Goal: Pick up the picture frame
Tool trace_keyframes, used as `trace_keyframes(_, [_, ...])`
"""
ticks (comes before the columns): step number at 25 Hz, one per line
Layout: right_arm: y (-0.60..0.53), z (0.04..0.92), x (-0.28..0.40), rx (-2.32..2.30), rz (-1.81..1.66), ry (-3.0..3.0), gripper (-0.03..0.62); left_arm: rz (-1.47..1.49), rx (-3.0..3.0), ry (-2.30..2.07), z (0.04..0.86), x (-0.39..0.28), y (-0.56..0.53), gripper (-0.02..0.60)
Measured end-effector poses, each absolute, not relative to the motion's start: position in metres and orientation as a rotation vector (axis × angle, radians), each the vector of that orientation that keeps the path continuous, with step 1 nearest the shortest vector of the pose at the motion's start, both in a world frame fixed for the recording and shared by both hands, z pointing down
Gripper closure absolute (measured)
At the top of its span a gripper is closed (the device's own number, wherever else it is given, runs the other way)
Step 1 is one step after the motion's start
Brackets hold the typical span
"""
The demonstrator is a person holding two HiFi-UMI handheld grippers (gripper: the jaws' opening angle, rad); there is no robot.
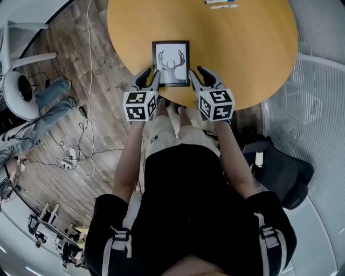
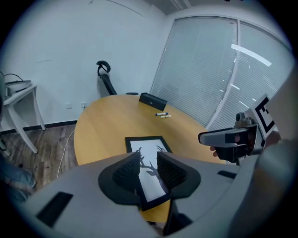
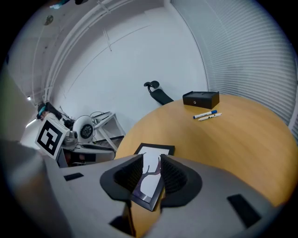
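While the deer picture frame (image 1: 171, 63) lies flat on the round wooden desk (image 1: 253, 48), near its close edge, the left tool (image 1: 150, 81) is held at the frame's near left corner and the right tool (image 1: 199, 78) at its near right corner. Each tool is opened only a little, and the frame is not pinched. Two pens (image 1: 220, 4) are seen far back.

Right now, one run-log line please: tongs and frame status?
picture frame: flat on table, not lifted | left tongs: open at its near-left corner | right tongs: open at its near-right corner
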State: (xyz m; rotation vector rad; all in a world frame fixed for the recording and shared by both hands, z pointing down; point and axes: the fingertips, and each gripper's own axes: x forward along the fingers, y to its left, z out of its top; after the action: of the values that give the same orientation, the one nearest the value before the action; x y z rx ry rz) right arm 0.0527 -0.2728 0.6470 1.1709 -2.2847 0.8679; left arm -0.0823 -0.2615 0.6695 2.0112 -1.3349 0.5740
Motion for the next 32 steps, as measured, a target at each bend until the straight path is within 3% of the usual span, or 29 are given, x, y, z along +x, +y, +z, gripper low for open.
trace_keyframes(14, [-0.283,0.748,0.043,1.193,0.963,-2.090,0.470,0.643,1.877,-1.300,0.763,-0.090,-0.279,0.445])
trace_keyframes(32, [-0.291,0.778,0.040,1.252,1.021,-1.983,0.498,0.626,1.852,-1.255,0.777,-0.092,-0.288,0.466])
